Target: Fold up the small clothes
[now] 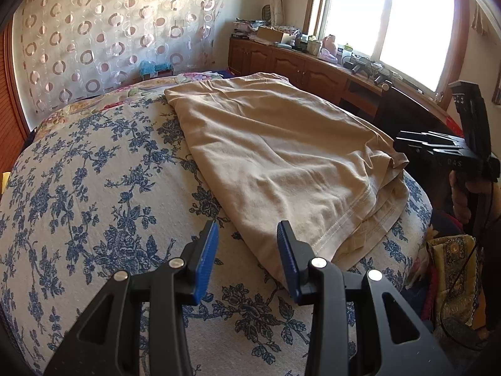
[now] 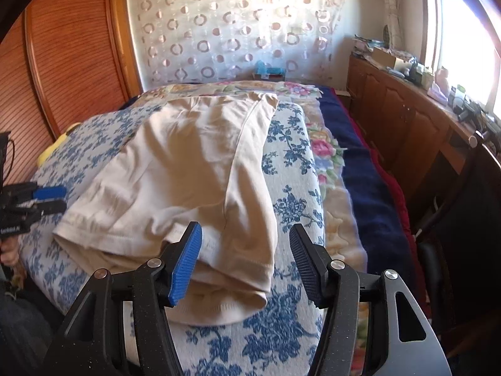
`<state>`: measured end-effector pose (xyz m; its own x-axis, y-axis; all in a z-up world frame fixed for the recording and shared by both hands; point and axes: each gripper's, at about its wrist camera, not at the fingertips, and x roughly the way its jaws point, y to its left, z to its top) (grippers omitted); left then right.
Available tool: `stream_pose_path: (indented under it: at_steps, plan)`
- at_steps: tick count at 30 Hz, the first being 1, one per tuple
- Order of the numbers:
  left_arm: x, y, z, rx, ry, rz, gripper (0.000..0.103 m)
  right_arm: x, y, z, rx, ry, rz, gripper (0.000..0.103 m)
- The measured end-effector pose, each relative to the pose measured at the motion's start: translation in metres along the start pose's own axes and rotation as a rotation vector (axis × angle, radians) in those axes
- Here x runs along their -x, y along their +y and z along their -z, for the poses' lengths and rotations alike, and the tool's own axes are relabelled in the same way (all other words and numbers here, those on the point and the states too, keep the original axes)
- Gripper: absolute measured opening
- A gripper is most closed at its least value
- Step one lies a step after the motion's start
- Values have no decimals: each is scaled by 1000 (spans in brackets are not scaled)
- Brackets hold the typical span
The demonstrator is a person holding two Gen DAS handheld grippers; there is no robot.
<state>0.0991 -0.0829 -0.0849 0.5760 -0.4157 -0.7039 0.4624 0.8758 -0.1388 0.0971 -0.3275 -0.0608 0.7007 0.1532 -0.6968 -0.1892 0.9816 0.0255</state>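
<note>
A beige T-shirt lies folded lengthwise on the bed's blue floral sheet, hem toward me. My left gripper hovers open just above the hem's left corner, pads touching nothing. In the right wrist view the same shirt stretches away with a sleeve folded over its right side. My right gripper is open over the near right hem, with cloth lying below its jaws but not pinched. The other gripper shows in each view: the right one at the shirt's right edge, the left one at its left edge.
A wooden cabinet with a cluttered top runs under the bright window on the right. A dark blue blanket and floral quilt edge the bed. A wooden wardrobe stands left, and a circle-patterned curtain hangs behind.
</note>
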Motion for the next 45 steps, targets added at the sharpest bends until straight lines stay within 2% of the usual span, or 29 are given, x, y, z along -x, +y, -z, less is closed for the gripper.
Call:
stream_pose_path:
  at_steps: [3,11,16,20,24,25,26,27,28,31,33,34,35,36,37,41,45]
  plan:
    - [-2,-1,2,-1,5,3,37,-9,-3,-1,-29,6,-6,64]
    - [-11,-1,8,12,39,35,37,-41,-7,12,-72,108,-36,65]
    - [-19,-1,13,30,73,65,37,-39,-7,15,-75,106,-57,65]
    - [-18,-3,15,30,71,72,37,-39,-3,16,-55,103,-69,66]
    - [-16,0,16,52,76,137,37,-40,3,18,-31,102,-63,65]
    - [-13,2,16,75,72,187,37,-40,4,18,-25,104,-70,63]
    - [-11,3,16,78,69,203,36,-39,5,18,-19,108,-77,61]
    - [-10,2,16,72,68,200,32,-38,6,19,-10,114,-79,59]
    - [-10,1,16,61,72,179,32,-38,7,19,-2,124,-85,57]
    - [-12,-1,19,55,80,179,31,-35,9,20,1,134,-103,51]
    - [-13,-5,20,38,79,164,26,-35,10,22,2,132,-105,46]
    - [-13,-6,19,31,77,160,23,-35,11,22,1,127,-100,41]
    - [-13,-7,19,25,74,155,14,-35,10,22,-2,125,-100,35]
    - [-13,-8,19,21,70,153,7,-35,10,22,-6,122,-102,18]
    - [-13,-8,18,18,66,155,5,-35,9,22,-13,123,-124,8]
    - [3,-14,9,3,5,166,3,-34,13,22,1,109,-101,4]
    - [28,-13,-10,-2,-78,173,3,-18,11,15,-13,44,-115,4]
